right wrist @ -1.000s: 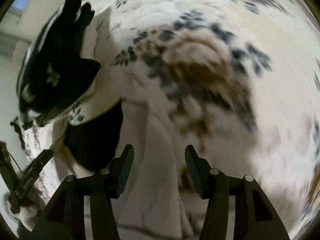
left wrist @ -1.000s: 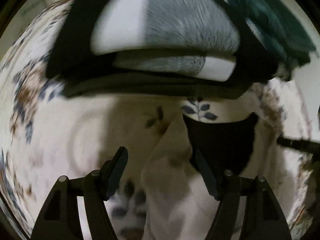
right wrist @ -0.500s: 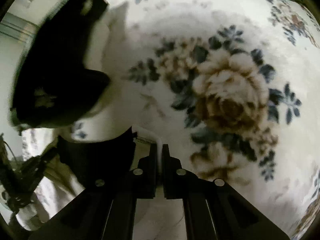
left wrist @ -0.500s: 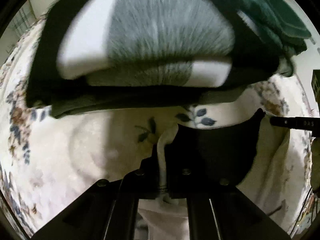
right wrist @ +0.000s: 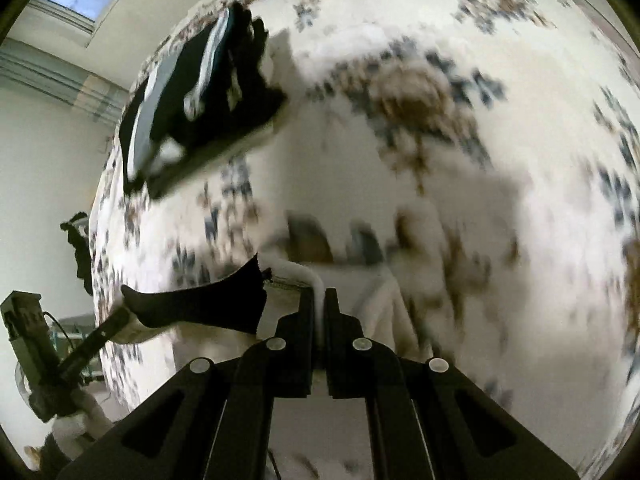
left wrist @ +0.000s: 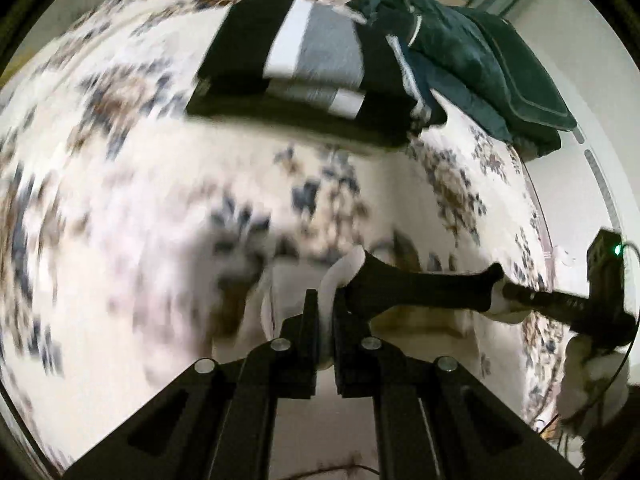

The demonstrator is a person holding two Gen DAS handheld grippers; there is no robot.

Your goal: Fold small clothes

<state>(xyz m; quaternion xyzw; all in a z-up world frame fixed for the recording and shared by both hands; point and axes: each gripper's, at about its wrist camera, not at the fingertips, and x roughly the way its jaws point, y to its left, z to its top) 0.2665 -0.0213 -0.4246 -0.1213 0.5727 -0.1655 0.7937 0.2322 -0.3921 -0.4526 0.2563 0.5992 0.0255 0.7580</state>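
Note:
A small cream garment with a black panel (left wrist: 420, 284) hangs stretched between my two grippers above the flowered bed cover (left wrist: 120, 200). My left gripper (left wrist: 326, 300) is shut on its white edge at one end. At the other end my right gripper (right wrist: 320, 300) is shut on the same white hem. The black panel (right wrist: 200, 304) spans the gap between them. Each wrist view shows the other gripper at the far end of the cloth: the right gripper (left wrist: 506, 292) and the left gripper (right wrist: 124, 312). The rest of the cream cloth droops below, blurred.
A folded stack of black, grey and white clothes (left wrist: 304, 60) lies further back on the bed, also seen as the stack (right wrist: 200, 80) in the right wrist view. A dark green pile (left wrist: 480, 60) sits beside it. The bed's edge and a pale wall lie to the side.
Both grippers went from open to shut on the garment's white edge, then rose and drew back from the folded stack, lifting the garment and stretching it between them.

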